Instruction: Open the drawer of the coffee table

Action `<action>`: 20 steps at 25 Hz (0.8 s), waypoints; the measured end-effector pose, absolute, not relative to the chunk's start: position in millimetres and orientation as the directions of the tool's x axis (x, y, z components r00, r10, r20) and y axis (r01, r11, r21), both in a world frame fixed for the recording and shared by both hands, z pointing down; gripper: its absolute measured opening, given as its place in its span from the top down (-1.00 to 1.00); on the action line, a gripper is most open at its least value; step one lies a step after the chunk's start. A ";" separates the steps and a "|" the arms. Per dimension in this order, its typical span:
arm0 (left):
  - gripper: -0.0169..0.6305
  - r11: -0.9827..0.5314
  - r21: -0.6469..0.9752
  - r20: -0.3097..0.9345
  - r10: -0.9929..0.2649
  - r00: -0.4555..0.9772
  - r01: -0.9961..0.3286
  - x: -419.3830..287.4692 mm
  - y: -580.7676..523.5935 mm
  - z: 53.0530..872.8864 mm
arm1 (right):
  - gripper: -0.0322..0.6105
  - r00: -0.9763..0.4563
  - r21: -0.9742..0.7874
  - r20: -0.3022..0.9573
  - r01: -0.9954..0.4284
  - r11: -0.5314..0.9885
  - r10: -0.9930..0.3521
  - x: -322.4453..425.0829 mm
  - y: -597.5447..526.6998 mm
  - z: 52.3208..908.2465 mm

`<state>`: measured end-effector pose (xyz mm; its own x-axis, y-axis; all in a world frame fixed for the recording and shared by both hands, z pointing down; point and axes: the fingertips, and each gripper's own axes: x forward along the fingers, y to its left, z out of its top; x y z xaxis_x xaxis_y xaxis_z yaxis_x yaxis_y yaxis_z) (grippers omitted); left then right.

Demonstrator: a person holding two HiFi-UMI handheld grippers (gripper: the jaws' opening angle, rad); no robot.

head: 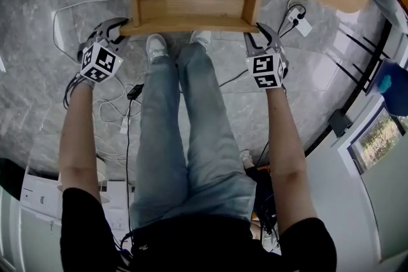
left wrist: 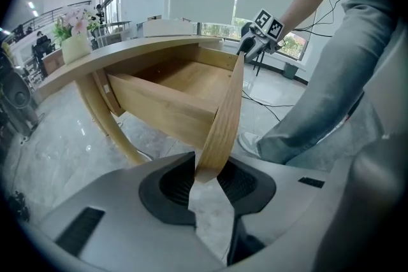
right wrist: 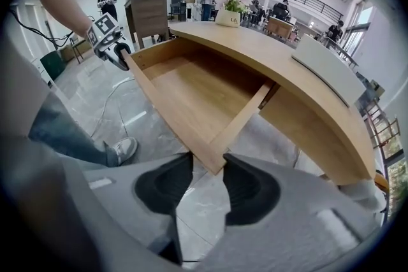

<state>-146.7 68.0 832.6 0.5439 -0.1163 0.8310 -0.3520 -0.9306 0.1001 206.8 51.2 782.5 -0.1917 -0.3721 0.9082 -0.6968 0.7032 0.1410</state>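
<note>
Pinching one end of the drawer (left wrist: 166,108) front in the left gripper (left wrist: 207,175), narrow; nipping the opposite corner in the right gripper (right wrist: 205,169) (one at each end, likely to pull straight). Already well out from under the coffee table (right wrist: 306,83).

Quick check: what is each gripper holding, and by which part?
Both hold the drawer front. The left gripper pinches its left-end corner; the right gripper pinches its right-end corner.

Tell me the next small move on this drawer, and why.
Probably pull both corners back evenly a little: the left hand-held gripper and right hand-held gripper each clamp a front corner of the drawer, whose rear is under the table top.
</note>
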 end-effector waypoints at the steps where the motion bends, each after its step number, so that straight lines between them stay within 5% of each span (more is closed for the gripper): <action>1: 0.59 -0.931 0.100 0.833 -0.114 0.541 -0.351 -146.3 71.2 833.9 | 0.45 -0.190 0.140 0.909 -0.698 0.702 -0.370 207.1 53.8 783.5; 20: 0.57 -0.929 0.113 0.871 -0.078 0.485 -0.353 -145.0 84.1 861.0 | 0.47 -0.176 0.119 0.928 -0.695 0.709 -0.329 208.9 67.6 808.9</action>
